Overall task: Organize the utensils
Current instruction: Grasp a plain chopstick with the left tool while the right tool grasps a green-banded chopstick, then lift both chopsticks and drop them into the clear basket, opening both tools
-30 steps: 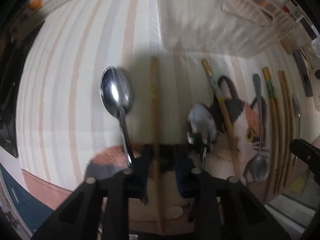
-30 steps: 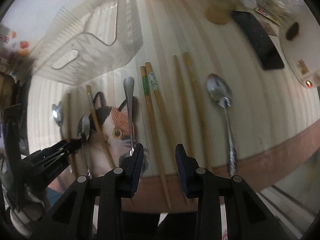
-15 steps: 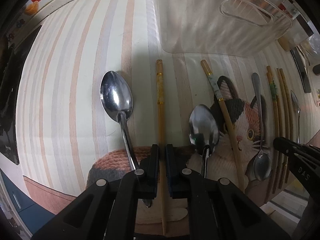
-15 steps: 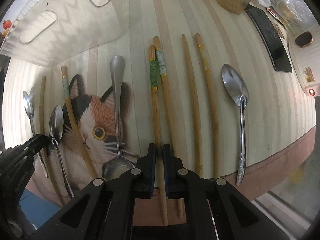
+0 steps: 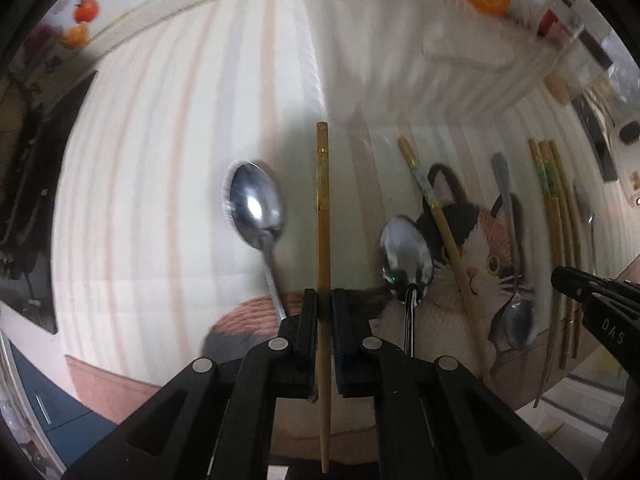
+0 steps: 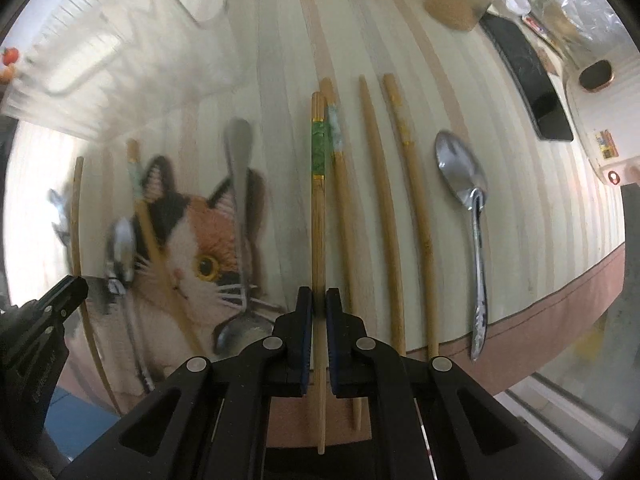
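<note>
Spoons [image 5: 254,210] flank the left tongs [image 5: 325,304], clear bin [image 5: 420,80] ahead

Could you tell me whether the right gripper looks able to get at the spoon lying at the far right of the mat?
Probably not yet: the right gripper is shut on the green-banded chopstick, though the spoon lies uncovered.

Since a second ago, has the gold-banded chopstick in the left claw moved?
Yes. The gold-banded chopstick is clamped in the left claw, and its tip now reaches nearer the clear basket.
</note>
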